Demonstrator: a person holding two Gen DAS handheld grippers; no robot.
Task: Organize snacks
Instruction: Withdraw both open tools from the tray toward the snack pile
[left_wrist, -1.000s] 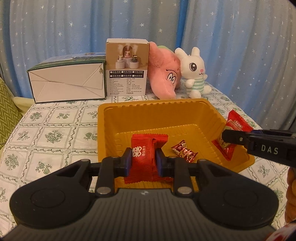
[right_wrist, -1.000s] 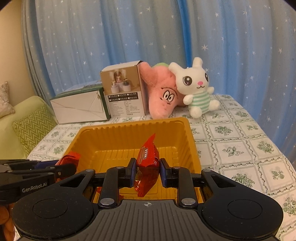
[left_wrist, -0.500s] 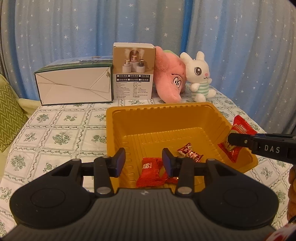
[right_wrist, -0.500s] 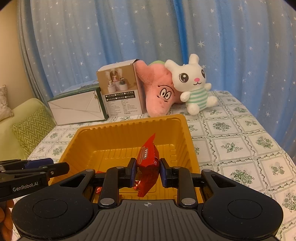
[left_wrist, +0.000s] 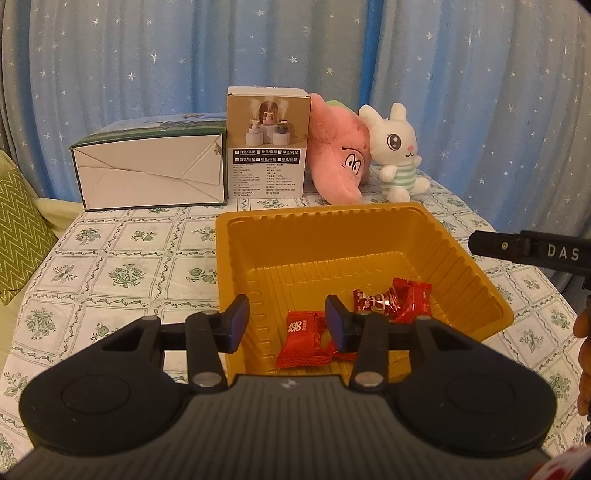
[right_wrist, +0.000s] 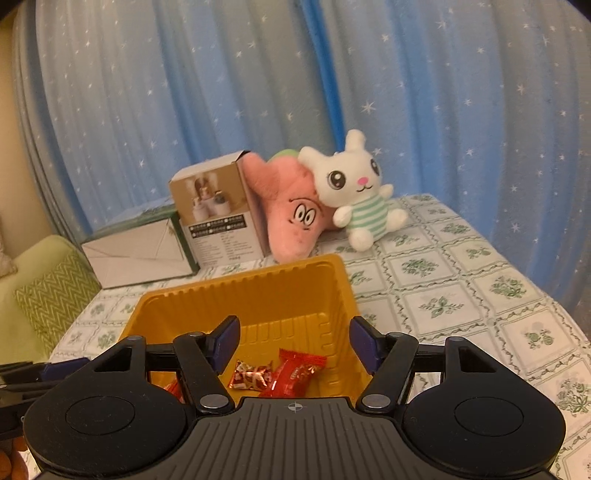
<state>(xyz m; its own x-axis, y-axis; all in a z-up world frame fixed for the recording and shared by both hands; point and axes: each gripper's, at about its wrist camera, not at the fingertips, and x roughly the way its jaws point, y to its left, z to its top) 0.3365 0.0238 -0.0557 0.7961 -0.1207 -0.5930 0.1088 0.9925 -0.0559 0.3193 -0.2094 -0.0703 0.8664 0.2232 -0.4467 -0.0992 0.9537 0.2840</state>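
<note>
A yellow plastic tray (left_wrist: 332, 221) stands on the patterned tablecloth; it also shows in the right wrist view (right_wrist: 240, 295). Three red wrapped snacks lie in it: a flat red pack (left_wrist: 301, 345), a small shiny candy (left_wrist: 373, 301) and a red packet (left_wrist: 412, 299). The candy (right_wrist: 251, 374) and the red packet (right_wrist: 299, 371) show under my right gripper. My left gripper (left_wrist: 286, 323) is open and empty above the tray's near side. My right gripper (right_wrist: 293, 341) is open and empty above the tray; its finger (left_wrist: 528, 251) shows at right in the left wrist view.
At the table's back stand a white and green box (left_wrist: 151, 173), a brown product box (left_wrist: 267, 147), a pink plush (left_wrist: 340, 158) and a white bunny plush (left_wrist: 397, 155). Blue star curtains hang behind. A green cushion (left_wrist: 18, 236) lies at left.
My left gripper opened and dropped the flat red pack into the tray. My right gripper then opened and its red packet fell into the tray beside the candy. Both grippers rose.
</note>
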